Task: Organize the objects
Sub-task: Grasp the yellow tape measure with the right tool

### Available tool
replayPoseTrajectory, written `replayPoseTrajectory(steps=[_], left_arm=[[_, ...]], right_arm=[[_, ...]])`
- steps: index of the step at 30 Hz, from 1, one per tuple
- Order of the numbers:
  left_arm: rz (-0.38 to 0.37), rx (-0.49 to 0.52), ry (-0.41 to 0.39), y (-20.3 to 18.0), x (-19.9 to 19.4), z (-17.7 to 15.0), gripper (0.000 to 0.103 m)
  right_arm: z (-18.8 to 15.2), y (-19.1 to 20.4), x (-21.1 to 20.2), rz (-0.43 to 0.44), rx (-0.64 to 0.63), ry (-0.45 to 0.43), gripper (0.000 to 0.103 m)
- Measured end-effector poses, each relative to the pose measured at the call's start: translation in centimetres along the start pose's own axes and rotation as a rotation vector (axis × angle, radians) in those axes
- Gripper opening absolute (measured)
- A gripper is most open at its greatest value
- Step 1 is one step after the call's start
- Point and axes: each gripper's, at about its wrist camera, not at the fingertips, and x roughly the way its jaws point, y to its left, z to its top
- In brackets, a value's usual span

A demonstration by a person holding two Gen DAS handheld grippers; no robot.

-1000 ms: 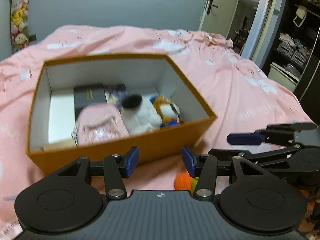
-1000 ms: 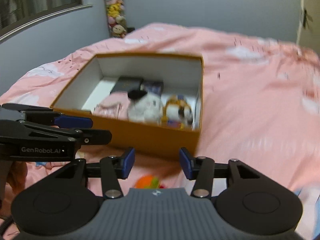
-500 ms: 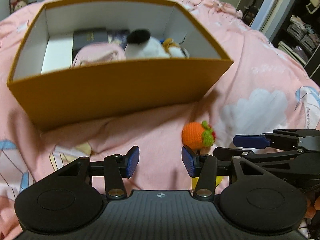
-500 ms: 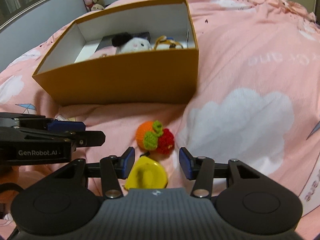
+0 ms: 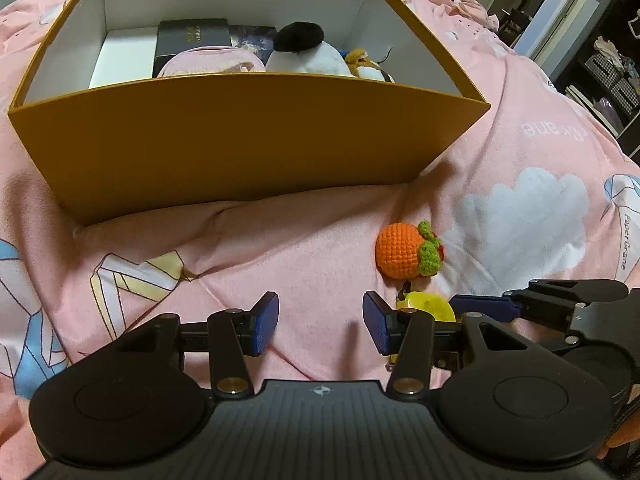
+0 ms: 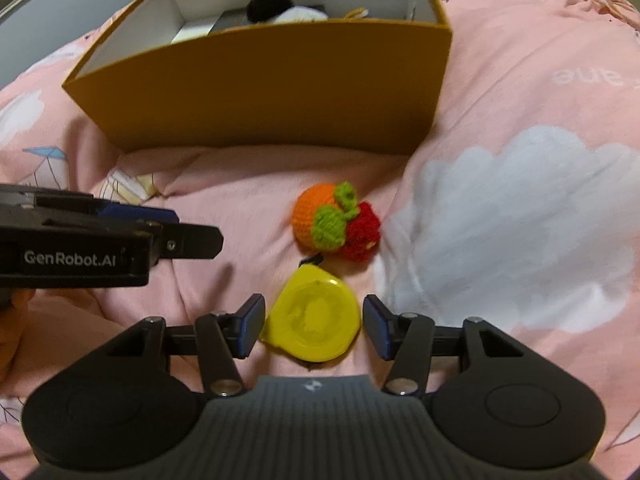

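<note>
On your left, your left gripper (image 5: 321, 326) hangs over bare pink bedspread (image 5: 304, 248), fingers spread wide and gripping nothing, probably parked clear of the work. Ahead sits the orange box (image 5: 240, 144), open-topped, with a white plush (image 5: 304, 58) and other items already inside. To the right, the crochet orange toy (image 6: 336, 222) lies on the bed near the box. Just below it, your right gripper (image 6: 314, 326) straddles the yellow tape measure (image 6: 314, 326), fingers open on either side, apparently not yet pinching it.
</note>
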Motion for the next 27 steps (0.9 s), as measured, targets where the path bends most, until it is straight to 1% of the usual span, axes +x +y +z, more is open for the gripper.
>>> replayPoseTrajectory(steps=[6, 9, 12, 13, 14, 16, 17, 19, 20, 21, 22, 23, 24, 26, 27], left_arm=[[-0.005, 0.019, 0.008, -0.3, 0.1, 0.0, 0.056], [-0.007, 0.033, 0.007, -0.6, 0.1, 0.1, 0.056], [-0.009, 0.042, 0.006, -0.8, 0.1, 0.1, 0.056], [-0.01, 0.044, 0.006, -0.8, 0.1, 0.2, 0.056], [-0.012, 0.049, 0.005, -0.9, 0.1, 0.2, 0.056], [-0.014, 0.063, 0.005, -1.1, 0.1, 0.4, 0.056], [-0.015, 0.071, 0.005, -1.3, 0.1, 0.5, 0.056], [-0.018, 0.084, 0.005, -1.5, 0.1, 0.6, 0.056], [-0.017, 0.087, 0.006, -1.5, 0.2, 0.6, 0.056], [-0.016, 0.089, 0.007, -1.6, 0.2, 0.7, 0.056], [-0.014, 0.09, 0.009, -1.6, 0.3, 0.7, 0.056], [-0.012, 0.089, 0.01, -1.6, 0.3, 0.7, 0.056], [-0.008, 0.087, 0.012, -1.5, 0.3, 0.7, 0.056], [-0.001, 0.085, 0.016, -1.5, 0.3, 0.7, 0.056], [0.0, 0.084, 0.017, -1.4, 0.4, 0.7, 0.056]], right_arm=[[-0.1, 0.6, 0.4, -0.023, -0.032, 0.018, 0.056], [-0.1, 0.6, 0.8, -0.021, -0.037, 0.038, 0.057], [-0.1, 0.5, 0.7, -0.013, -0.027, 0.035, 0.055], [-0.1, 0.5, 0.5, -0.014, -0.027, 0.03, 0.05], [0.0, 0.5, 0.2, -0.03, -0.029, 0.017, 0.027], [0.2, 0.3, -1.0, -0.053, -0.034, -0.018, 0.012], [0.5, 0.2, -1.2, -0.067, -0.038, -0.024, 0.003], [0.6, -0.1, -1.6, -0.085, -0.038, -0.025, 0.003], [0.6, -0.4, -1.7, -0.075, -0.025, -0.023, 0.005], [0.6, -0.6, -1.6, -0.062, -0.014, -0.017, 0.01], [0.5, -0.6, -1.7, -0.059, -0.009, -0.015, 0.01], [0.6, -0.4, -1.6, -0.054, -0.012, -0.015, 0.015], [0.6, -0.2, -1.7, -0.034, -0.01, -0.011, 0.032], [0.5, -0.1, -1.5, -0.003, -0.003, -0.003, 0.049], [0.5, 0.2, -1.3, -0.006, -0.006, 0.006, 0.049]])
